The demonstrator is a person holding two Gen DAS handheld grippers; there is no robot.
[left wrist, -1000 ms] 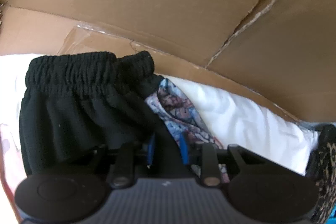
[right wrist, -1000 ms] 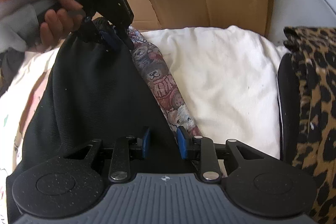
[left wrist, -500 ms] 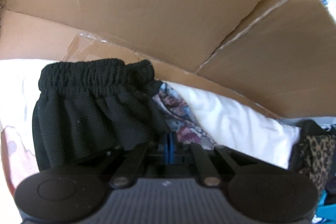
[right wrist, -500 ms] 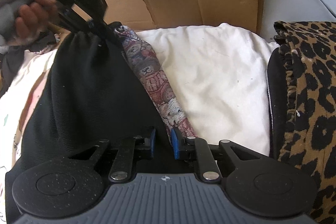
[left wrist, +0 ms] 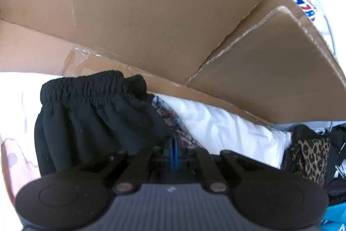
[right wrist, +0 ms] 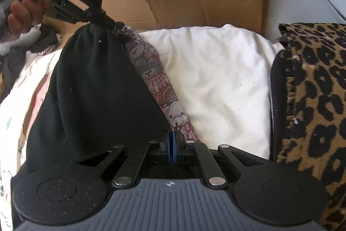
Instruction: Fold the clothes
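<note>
From the left wrist, the left gripper [left wrist: 173, 152] has its blue pads pressed together, pinching the black garment [left wrist: 97, 120] at its inner edge just below the gathered elastic waistband [left wrist: 93, 88]. The cloth drapes from that pinch, probably so the top corner can be raised clear of the white bedding [left wrist: 227, 131]. A patterned lining [left wrist: 170, 120] shows beside the black cloth. A cardboard sheet [left wrist: 151, 14] fills the background. How much fabric sits between the pads is hidden by the gripper body, and the view is a little soft.

From the right wrist, the right gripper [right wrist: 172, 149] has just finished closing on the near end of the same garment, where black cloth meets the patterned strip (the two layers run into the jaws together). The left gripper [right wrist: 112, 24], held by a hand [right wrist: 21, 3], clamps the far end, so the edge is stretched taut between both tools, likely to straighten it for folding. A leopard-print piece [right wrist: 311, 101] lies to the right, cut off by the frame. The garment's lower part is hidden beneath the gripper.
</note>
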